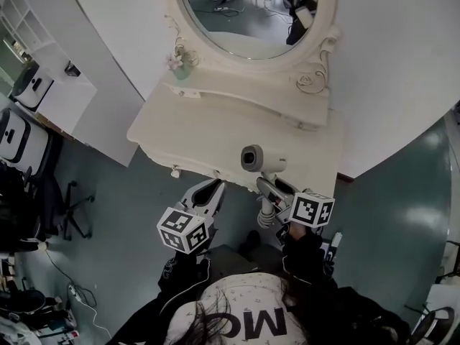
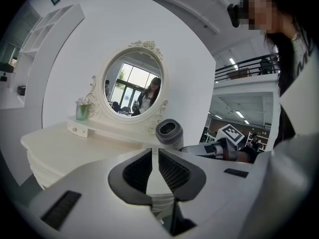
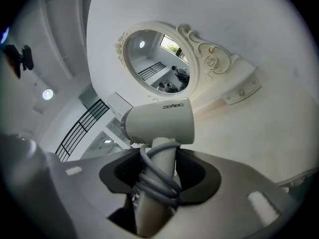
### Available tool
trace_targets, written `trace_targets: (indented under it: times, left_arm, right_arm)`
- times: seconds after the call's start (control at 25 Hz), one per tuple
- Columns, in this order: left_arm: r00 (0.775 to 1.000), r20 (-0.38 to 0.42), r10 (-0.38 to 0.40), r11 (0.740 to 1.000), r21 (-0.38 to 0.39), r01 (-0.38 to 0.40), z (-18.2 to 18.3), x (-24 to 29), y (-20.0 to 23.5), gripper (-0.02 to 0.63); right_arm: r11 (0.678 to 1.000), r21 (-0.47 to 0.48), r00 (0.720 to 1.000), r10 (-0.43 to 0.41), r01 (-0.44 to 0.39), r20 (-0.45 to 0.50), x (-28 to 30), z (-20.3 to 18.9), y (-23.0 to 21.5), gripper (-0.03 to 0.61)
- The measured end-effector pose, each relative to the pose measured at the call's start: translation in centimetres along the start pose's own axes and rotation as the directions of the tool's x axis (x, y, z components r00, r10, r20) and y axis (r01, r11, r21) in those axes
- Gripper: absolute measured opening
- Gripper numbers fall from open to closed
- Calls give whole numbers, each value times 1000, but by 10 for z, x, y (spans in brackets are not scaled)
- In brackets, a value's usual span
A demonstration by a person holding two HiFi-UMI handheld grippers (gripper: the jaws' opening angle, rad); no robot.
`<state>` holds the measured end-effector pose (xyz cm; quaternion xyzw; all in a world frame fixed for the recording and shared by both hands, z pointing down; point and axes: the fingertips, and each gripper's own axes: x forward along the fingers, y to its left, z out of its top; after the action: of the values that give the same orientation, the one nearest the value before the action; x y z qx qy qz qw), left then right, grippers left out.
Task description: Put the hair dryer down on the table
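Cream vanity counter (image 1: 215, 129) stands beneath an oval mirror (image 1: 251, 20). Above its front edge, the right gripper (image 1: 272, 187) has its fingers clamped on the cord-wrapped handle of the white plastic hair dryer (image 1: 260, 159), apparently ready for lowering. The left gripper (image 1: 210, 191) hangs beside it, fingers closed and empty.

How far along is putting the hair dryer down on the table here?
Done: the hair dryer is clamped by its cord-wrapped handle in the right hand-held gripper. In hand: it is held over the front edge of the table, apparently not resting on it. Left: lower it onto the top and release. The left hand-held gripper is empty.
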<state>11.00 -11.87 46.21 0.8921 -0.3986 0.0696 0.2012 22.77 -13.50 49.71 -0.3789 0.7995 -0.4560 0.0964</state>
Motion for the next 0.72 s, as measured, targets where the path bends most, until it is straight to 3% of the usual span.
trace_targets:
  times: [0.4, 0.72]
  left_arm:
    - [997, 32, 72, 997, 2, -72, 9, -13, 17, 20]
    - [995, 42, 85, 996, -11, -85, 14, -14, 44, 20]
  right_arm:
    - [999, -13, 999, 39, -40, -34, 21, 3, 3, 213]
    - [998, -23, 997, 51, -52, -52, 50, 5, 9, 213]
